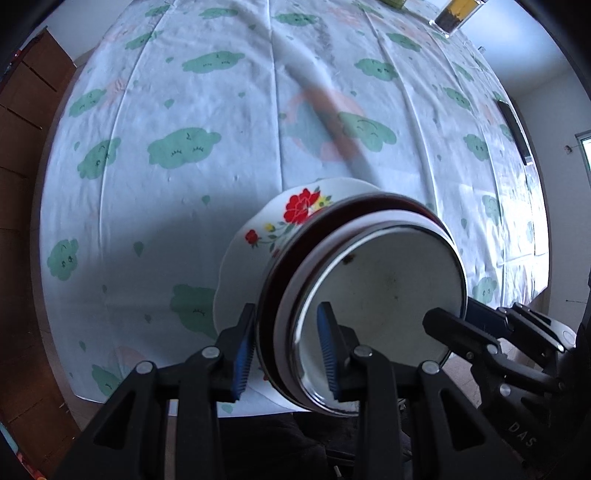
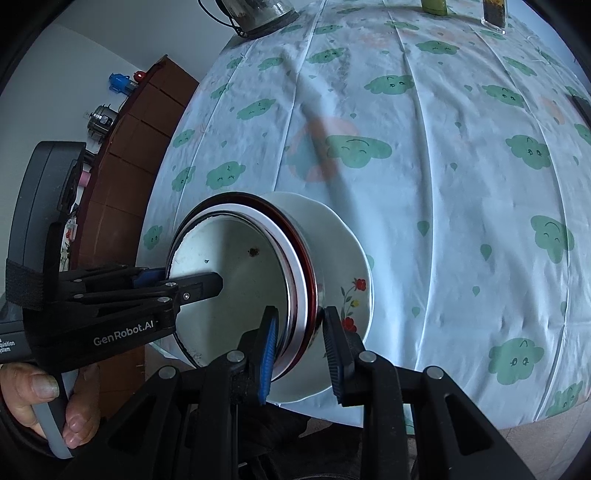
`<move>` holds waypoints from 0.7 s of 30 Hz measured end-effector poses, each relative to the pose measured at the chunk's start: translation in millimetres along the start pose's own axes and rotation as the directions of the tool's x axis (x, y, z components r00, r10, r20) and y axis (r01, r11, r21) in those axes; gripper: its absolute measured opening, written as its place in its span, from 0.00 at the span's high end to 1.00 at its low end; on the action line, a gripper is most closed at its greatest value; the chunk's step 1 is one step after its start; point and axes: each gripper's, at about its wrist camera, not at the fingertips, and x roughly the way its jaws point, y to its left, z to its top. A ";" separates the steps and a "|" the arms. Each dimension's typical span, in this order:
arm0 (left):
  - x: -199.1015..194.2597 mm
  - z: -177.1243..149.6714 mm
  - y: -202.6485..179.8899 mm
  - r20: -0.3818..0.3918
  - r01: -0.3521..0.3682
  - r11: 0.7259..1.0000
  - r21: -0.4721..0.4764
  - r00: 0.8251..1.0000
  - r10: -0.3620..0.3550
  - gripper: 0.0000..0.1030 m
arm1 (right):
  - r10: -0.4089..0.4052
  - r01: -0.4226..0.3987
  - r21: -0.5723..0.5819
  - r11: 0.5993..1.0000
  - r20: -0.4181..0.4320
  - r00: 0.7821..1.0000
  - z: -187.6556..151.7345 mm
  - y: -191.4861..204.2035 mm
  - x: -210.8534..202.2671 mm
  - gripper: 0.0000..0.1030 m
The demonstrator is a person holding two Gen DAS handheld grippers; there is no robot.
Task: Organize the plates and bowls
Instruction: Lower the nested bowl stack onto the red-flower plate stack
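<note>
A stack of nested bowls (image 1: pixel 380 295) sits on a white plate with red flowers (image 1: pixel 258 236) at the near edge of the table. The top bowl is white inside with a metal rim; darker red-rimmed bowls lie under it. My left gripper (image 1: pixel 286 350) is shut on the stack's left rim, one finger inside and one outside. My right gripper (image 2: pixel 301 350) is shut on the stack's right rim (image 2: pixel 299 295) in the same way. Each gripper shows in the other's view: the right one (image 1: pixel 480 332) in the left wrist view, the left one (image 2: pixel 177 284) in the right wrist view.
The table wears a white cloth with green clouds (image 1: pixel 184 147). At its far edge stand a glass jar (image 1: pixel 454 14) and a dark kettle (image 2: pixel 258 11). A phone (image 1: pixel 513 125) lies at the right. A brown cabinet (image 2: pixel 129 147) stands left of the table.
</note>
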 end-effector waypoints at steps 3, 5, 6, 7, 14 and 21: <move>1.4 0.5 -1.3 0.005 -0.006 1.000 0.006 1.000 0.006 0.71 | 0.000 0.000 0.004 1.000 0.003 1.000 -0.1 -2.2 3.3 0.74; 2.5 1.3 -0.9 0.004 -0.006 1.000 0.004 1.000 0.006 0.71 | 0.007 -0.007 0.007 1.000 0.007 1.000 0.2 -3.0 3.1 0.74; 3.3 1.4 -0.2 0.004 -0.004 1.000 0.001 1.000 0.004 0.71 | 0.009 -0.009 0.008 1.000 0.010 1.000 0.2 -3.1 3.4 0.74; 4.2 0.9 0.0 0.003 -0.005 1.000 -0.001 1.000 0.005 0.71 | 0.009 -0.009 0.007 1.000 0.010 1.000 -0.2 -3.4 3.2 0.74; 6.0 0.0 1.6 0.003 0.004 1.000 -0.014 1.000 -0.004 0.71 | 0.005 -0.005 -0.013 1.000 0.023 1.000 -0.7 -1.6 2.9 0.72; 1.9 -3.3 2.9 0.027 0.005 1.000 -0.009 1.000 -0.005 0.70 | -0.004 0.006 -0.042 0.999 0.038 0.999 -2.2 2.4 0.9 0.68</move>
